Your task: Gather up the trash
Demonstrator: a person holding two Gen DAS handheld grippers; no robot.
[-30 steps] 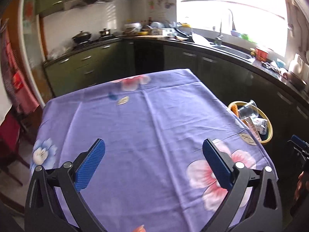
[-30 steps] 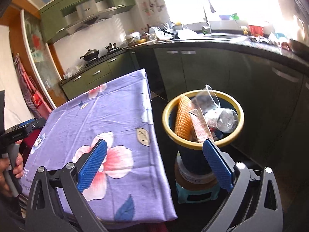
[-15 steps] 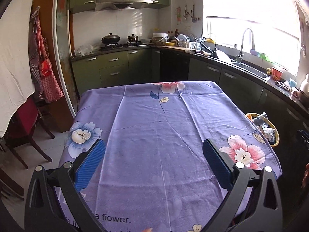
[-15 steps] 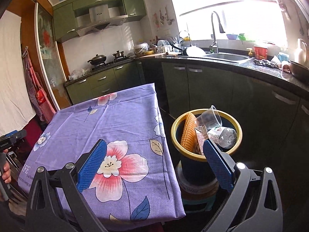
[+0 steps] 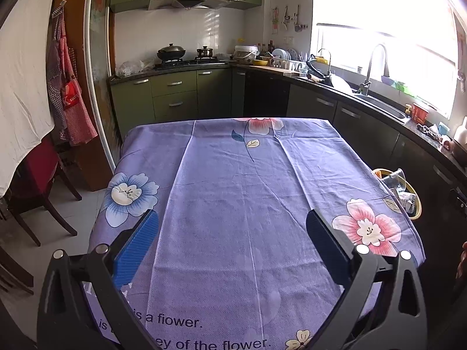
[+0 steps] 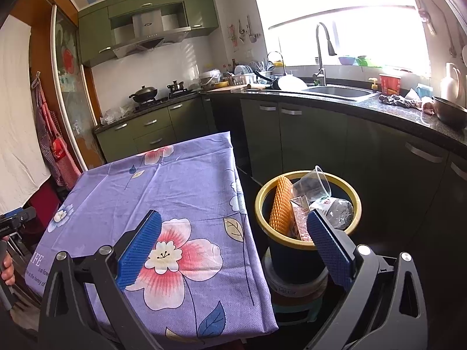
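Observation:
A dark trash bin with a yellow rim (image 6: 356, 204) stands on a low stool to the right of the table. It holds an orange foam net (image 6: 280, 205), a clear plastic cup (image 6: 313, 185), a carton (image 6: 300, 218) and a crushed bottle (image 6: 338, 208). The bin also shows at the table's right edge in the left wrist view (image 5: 416, 208). My right gripper (image 6: 233, 243) is open and empty, near the table's front right corner beside the bin. My left gripper (image 5: 232, 240) is open and empty above the near part of the purple flowered tablecloth (image 5: 233, 180).
Dark green kitchen cabinets and a black counter (image 6: 350, 102) with a sink (image 6: 338, 92) run along the back and right. A red chair (image 5: 41, 175) stands left of the table. Aprons (image 5: 70, 96) hang by the door frame. The other hand-held gripper (image 6: 14, 221) shows at the left edge.
Both grippers have pulled back and risen, so more of the table and kitchen shows. The right gripper has moved away from the bin. Both jaws stay open.

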